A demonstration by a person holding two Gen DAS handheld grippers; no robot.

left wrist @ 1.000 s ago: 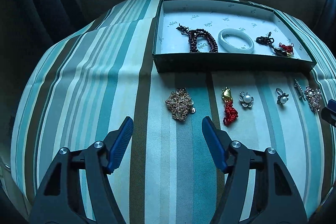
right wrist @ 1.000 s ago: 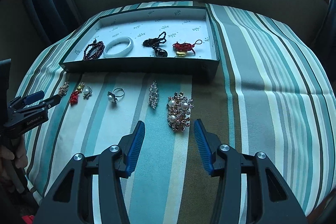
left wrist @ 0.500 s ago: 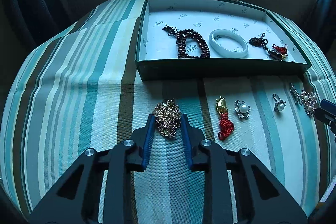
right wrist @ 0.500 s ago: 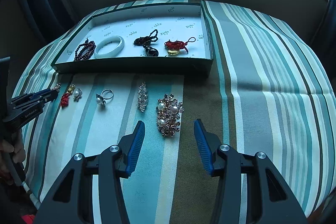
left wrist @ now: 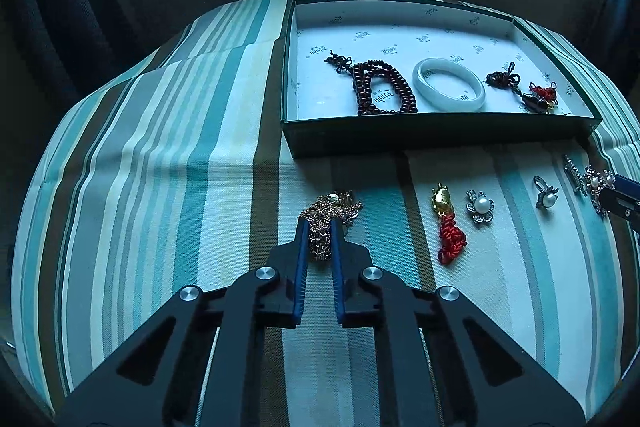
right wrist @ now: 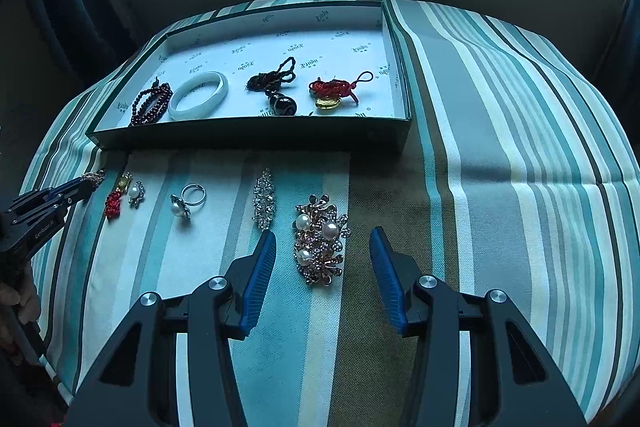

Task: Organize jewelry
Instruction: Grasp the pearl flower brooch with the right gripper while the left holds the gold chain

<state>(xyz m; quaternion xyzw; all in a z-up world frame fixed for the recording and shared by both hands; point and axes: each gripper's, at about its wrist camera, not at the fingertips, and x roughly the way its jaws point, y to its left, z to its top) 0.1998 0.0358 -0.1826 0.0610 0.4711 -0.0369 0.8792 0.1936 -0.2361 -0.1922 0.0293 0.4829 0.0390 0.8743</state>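
Striped tablecloth (left wrist: 160, 155) carries a green box (left wrist: 436, 139). Just before the box, the left gripper (left wrist: 320, 233) is clenched on a gold chain (left wrist: 326, 213); the right gripper (right wrist: 322, 251) is released around a pearl brooch (right wrist: 320, 237).

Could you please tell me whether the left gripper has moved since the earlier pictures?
Yes: the left gripper advanced toward the green box and shut its fingers on the gold chain.

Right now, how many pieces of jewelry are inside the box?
4: dark bead bracelet at left, white bangle, black cord pendant, red knotted charm at right. None seem hidden.
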